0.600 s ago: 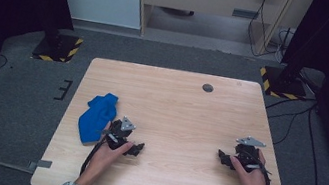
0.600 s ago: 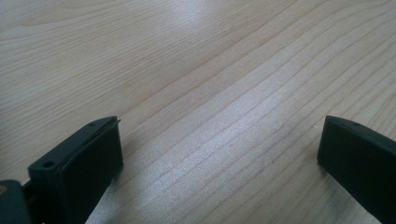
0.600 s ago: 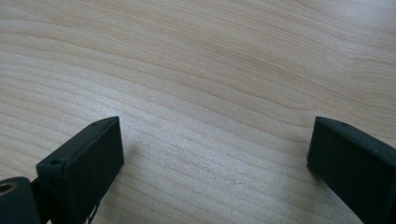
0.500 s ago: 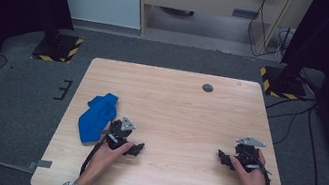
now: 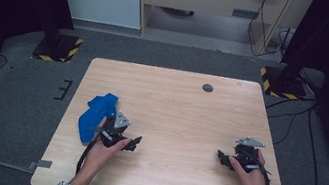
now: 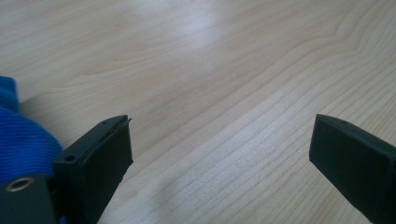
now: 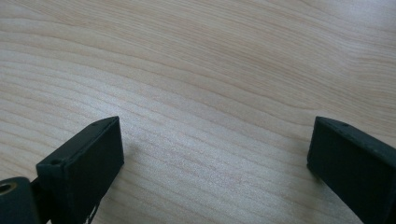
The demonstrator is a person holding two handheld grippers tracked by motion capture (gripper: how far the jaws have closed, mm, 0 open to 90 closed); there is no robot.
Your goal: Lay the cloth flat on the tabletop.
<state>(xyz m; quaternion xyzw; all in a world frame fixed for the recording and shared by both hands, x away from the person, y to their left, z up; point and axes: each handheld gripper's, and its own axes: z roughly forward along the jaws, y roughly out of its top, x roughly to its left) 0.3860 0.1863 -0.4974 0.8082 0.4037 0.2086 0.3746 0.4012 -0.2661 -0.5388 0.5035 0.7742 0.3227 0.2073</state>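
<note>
Left gripper (image 5: 133, 142) low over the wooden table (image 5: 181, 100), jaws wide apart, nothing between them. Blue cloth (image 5: 95, 115) bunched up just beside it, near the table's left edge, peeking in by the left jaw in the left gripper view (image 6: 21, 140). Right gripper (image 5: 222, 158) well apart, near the right edge, jaws wide too, bare wood between them.

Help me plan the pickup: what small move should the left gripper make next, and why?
Probably swing the left gripper left toward the blue cloth. Its jaws stand open over bare table, with the cloth just beside its left jaw, not between them.
</note>
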